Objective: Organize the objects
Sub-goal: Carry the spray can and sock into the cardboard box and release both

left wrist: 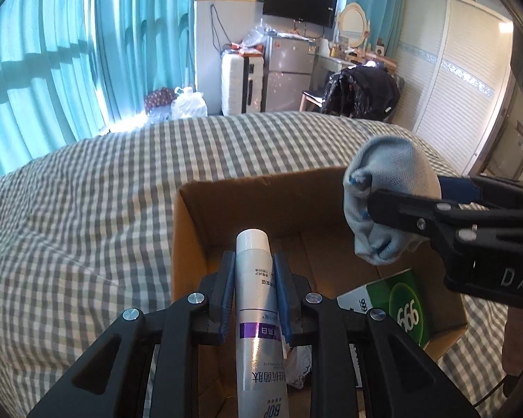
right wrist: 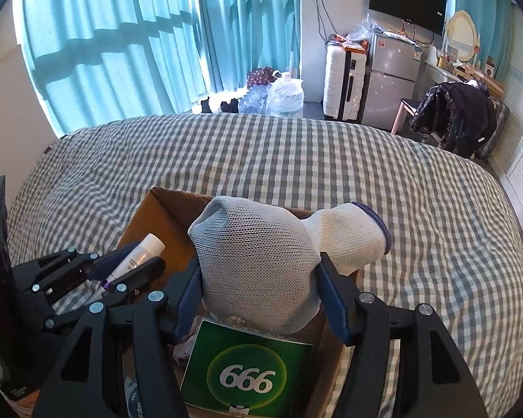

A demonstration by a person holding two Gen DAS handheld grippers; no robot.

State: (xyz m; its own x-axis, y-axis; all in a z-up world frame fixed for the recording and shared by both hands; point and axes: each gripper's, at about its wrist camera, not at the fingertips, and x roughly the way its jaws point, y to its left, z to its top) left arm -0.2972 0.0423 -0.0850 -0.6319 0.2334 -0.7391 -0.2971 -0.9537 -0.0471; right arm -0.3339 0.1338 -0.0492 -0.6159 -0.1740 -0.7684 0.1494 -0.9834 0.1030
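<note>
left tool: black, blue pads, silver screws | right tool: same

A white tube with a purple band and a white cap is clamped in the left tool, cap end forward, over the open cardboard box on the checked bed. A pale blue-white rolled sock with a dark-trimmed cuff bulges between the right tool's pads above the box. Inside lies a green carton marked 666.
</note>
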